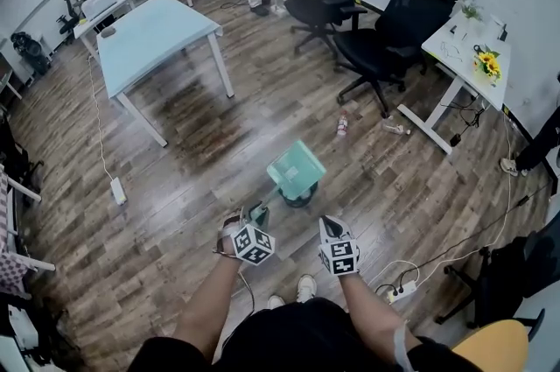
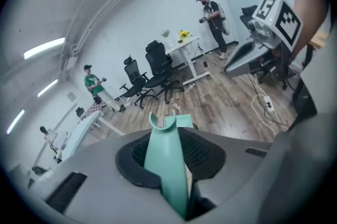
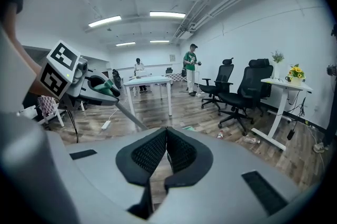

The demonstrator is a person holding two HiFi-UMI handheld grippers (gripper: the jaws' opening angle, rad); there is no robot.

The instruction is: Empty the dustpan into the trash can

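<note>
**Left gripper** (image 2: 169,150): fingers clenched on handle of green dustpan (image 1: 296,167). Pan held out above small dark trash can (image 1: 304,199), which stands on wood floor (image 1: 175,213) ahead of person.

**Right gripper** (image 3: 166,150): fingers pressed together, nothing between, idle beside left.

**Risks:**
- Pan looks wider than can mouth; off-centre tipping would likely drop dirt past rim onto floor.
- Slim handle could twist in single grip.
- Pan edge could nudge light can over.
</note>
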